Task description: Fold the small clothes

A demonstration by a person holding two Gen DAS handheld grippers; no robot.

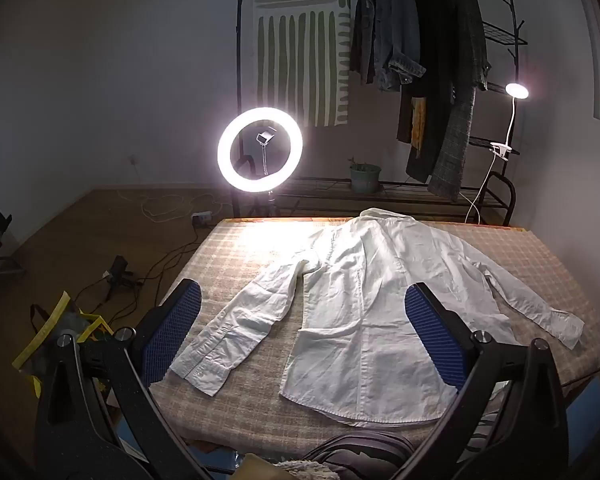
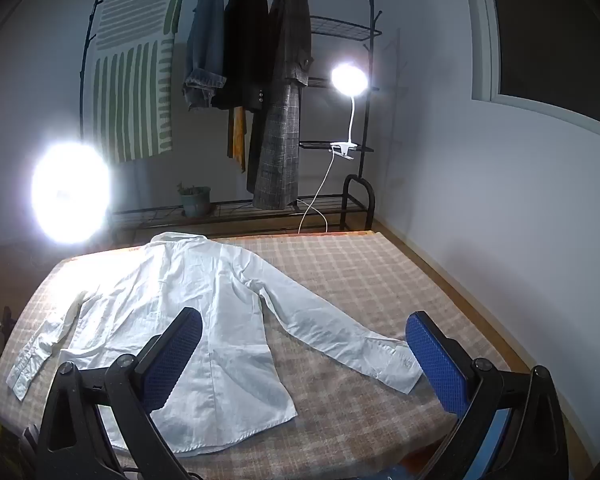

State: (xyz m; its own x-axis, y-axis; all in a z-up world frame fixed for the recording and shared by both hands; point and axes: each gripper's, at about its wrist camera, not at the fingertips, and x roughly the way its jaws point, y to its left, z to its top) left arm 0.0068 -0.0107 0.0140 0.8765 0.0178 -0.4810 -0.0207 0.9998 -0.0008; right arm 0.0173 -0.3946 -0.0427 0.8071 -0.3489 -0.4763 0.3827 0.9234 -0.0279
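Note:
A white long-sleeved shirt (image 1: 360, 312) lies flat and face down on the checked table (image 1: 240, 264), collar at the far edge, both sleeves spread out. My left gripper (image 1: 304, 320) is open and empty, held above the near hem and left sleeve. In the right wrist view the shirt (image 2: 188, 320) lies left of centre, its right sleeve cuff (image 2: 392, 364) reaching toward the near right. My right gripper (image 2: 304, 352) is open and empty above the hem and that cuff. Neither gripper touches the shirt.
A lit ring light (image 1: 260, 150) stands beyond the table's far left corner. A clothes rack with hanging coats (image 1: 420, 60) and a clip lamp (image 1: 516, 92) stands behind. Cables and a yellow bag (image 1: 60, 340) lie on the floor at left. A wall (image 2: 500, 240) runs along the right.

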